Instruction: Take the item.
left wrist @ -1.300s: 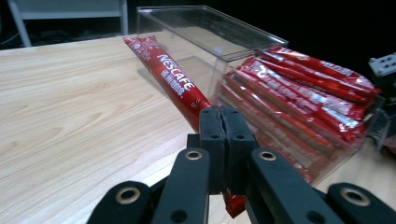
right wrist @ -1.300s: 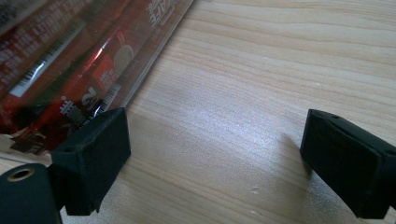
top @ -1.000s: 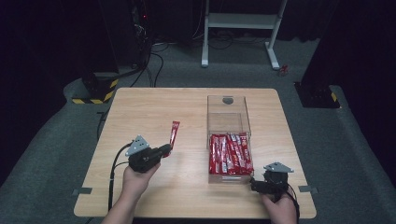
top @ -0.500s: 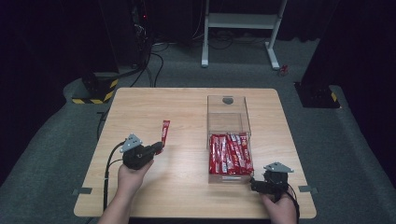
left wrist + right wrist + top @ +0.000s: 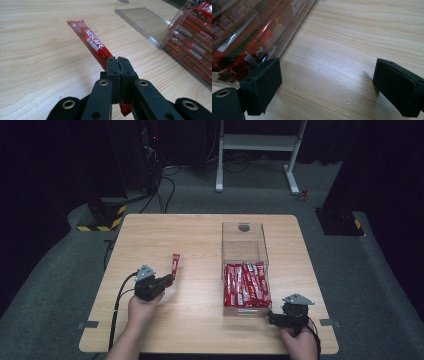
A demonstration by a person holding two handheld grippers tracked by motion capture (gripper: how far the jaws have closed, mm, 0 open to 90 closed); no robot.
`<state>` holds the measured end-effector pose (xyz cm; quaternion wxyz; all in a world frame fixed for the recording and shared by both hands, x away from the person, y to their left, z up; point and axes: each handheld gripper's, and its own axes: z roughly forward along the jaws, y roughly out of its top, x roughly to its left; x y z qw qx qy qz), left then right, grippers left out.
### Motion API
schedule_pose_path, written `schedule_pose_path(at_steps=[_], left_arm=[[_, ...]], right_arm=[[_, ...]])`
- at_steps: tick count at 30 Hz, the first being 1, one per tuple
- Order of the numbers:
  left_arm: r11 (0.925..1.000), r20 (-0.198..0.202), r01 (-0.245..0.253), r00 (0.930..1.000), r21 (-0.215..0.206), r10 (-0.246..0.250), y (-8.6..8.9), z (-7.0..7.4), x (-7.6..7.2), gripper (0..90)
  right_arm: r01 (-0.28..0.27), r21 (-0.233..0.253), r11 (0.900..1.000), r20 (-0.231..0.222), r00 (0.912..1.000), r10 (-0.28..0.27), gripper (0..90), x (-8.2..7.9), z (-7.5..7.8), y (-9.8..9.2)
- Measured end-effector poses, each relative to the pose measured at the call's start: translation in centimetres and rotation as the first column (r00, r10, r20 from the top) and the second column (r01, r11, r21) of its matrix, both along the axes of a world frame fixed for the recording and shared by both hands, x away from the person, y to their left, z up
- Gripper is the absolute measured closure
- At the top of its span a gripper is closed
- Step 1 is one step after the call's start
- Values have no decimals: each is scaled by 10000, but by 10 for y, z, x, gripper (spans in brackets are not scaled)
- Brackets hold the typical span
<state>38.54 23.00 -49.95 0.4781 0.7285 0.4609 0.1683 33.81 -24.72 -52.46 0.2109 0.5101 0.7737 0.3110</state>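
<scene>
Left hand-held gripper (image 5: 117, 61) pinches red sachet (image 5: 91, 46) (jaws closed).

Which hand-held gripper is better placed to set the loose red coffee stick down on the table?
Left. The left hand-held gripper is already shut on the coffee stick, low over the bare wooden table. The right hand-held gripper is open and holds nothing, beside the clear box of sticks.

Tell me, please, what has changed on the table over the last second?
The left tongs, shut on the red coffee stick, carried it leftward and nearer the person, away from the clear box. The right tongs stayed open by the box's near corner.
</scene>
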Motion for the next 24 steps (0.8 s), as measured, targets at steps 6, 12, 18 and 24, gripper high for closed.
schedule_pose_path(at_steps=[6, 12, 18, 24], left_arm=[[10000, -321, -41, 9995, 64, 43, 0, -8, 6, 887], [9997, -562, -19, 9984, 237, 32, -3, -15, 11, 886], [9990, -794, 3, 9968, 448, 33, -4, -20, 13, 884], [9975, -841, 61, 9965, 707, -2, -7, -22, 12, 873]], right_arm=[[1, 0, 10000, 1, 10000, -1, 82, 0, 0, 0], [4, 1, 10000, 2, 10000, -4, 82, 0, 0, 0], [6, 1, 10000, 0, 10000, -6, 83, 0, 0, 0], [-3, -5, 10000, 6, 10000, 3, 83, 0, 0, 0]])
